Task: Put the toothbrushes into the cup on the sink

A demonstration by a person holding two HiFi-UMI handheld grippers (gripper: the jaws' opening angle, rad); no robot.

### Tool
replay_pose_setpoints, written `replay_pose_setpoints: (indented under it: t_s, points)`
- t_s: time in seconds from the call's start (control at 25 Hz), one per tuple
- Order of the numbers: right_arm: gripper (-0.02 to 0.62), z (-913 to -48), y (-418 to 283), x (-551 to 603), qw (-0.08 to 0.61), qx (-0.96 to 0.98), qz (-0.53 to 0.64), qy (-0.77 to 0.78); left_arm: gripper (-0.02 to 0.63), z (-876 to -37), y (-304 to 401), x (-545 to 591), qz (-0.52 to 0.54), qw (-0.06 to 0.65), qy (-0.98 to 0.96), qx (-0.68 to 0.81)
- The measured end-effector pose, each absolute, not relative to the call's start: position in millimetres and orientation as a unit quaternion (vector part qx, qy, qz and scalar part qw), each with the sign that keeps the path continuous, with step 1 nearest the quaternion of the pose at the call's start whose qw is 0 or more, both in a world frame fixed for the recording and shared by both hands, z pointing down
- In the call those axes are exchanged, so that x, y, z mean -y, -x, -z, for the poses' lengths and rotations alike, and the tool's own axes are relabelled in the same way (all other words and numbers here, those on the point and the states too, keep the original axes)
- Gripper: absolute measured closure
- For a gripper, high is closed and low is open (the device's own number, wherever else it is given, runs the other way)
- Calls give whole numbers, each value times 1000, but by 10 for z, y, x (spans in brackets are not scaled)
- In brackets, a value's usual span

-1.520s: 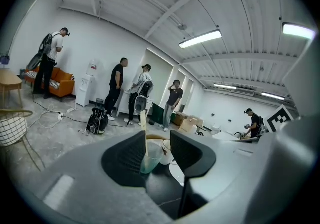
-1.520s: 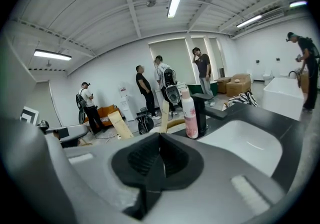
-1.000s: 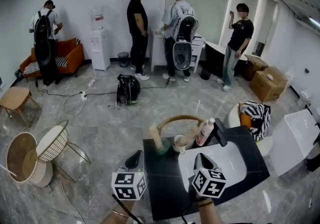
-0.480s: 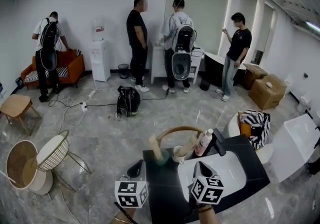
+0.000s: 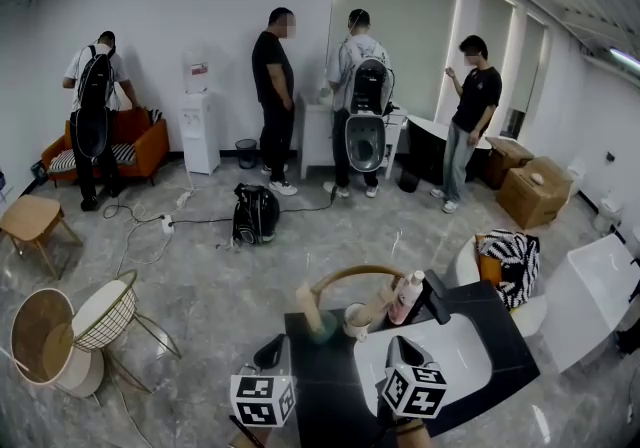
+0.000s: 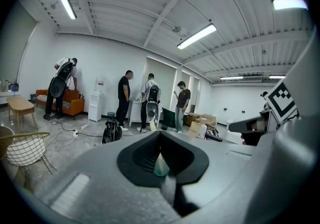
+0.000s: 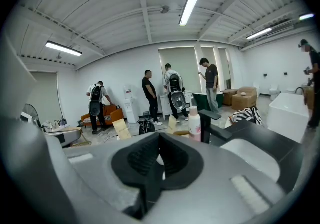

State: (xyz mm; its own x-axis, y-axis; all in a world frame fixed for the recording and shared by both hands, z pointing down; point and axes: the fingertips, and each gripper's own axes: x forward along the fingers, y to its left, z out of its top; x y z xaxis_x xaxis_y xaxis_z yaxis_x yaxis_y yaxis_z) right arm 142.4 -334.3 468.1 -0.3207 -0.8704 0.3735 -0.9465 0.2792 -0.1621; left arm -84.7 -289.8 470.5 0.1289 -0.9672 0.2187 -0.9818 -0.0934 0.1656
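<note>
Both tongs hung over the near edge of the black-topped sink counter with the white oval basin (image 5: 452, 354), and neither had anything in it. My left tongs (image 5: 268, 341) were pressed together, with only a pale green blur (image 6: 160, 166) showing beyond their notch. My right tongs (image 5: 398, 344) were pressed together too, with just a sliver of white past them. The small cream cup (image 5: 356, 318) sat ahead of the right tongs and a touch to their left, at the counter's far edge. It was just beside the white pump bottle with the pinkish label (image 5: 405, 296). A blurred tan piece (image 5: 379, 298) leaned at the cup's rim on the bottle side. I took that for one toothbrush already in, though I couldn't be sure. Another tan stick (image 5: 308, 302) stood ahead of the left tongs, apart from the cup on its left, greenish at its foot. That one I judged a toothbrush not yet in. So, by my reckoning, the job was perhaps half done, with nothing in hand and one pick-up left ahead of the left tongs.
</note>
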Motion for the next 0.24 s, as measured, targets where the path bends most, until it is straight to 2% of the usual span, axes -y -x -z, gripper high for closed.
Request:
replay_pose_setpoints:
  t_s: [0.24]
  points:
    - [592, -4676, -1458, 3345, 107, 794, -174, -572, 598, -4682, 840, 2907, -23, 127, -738, 662]
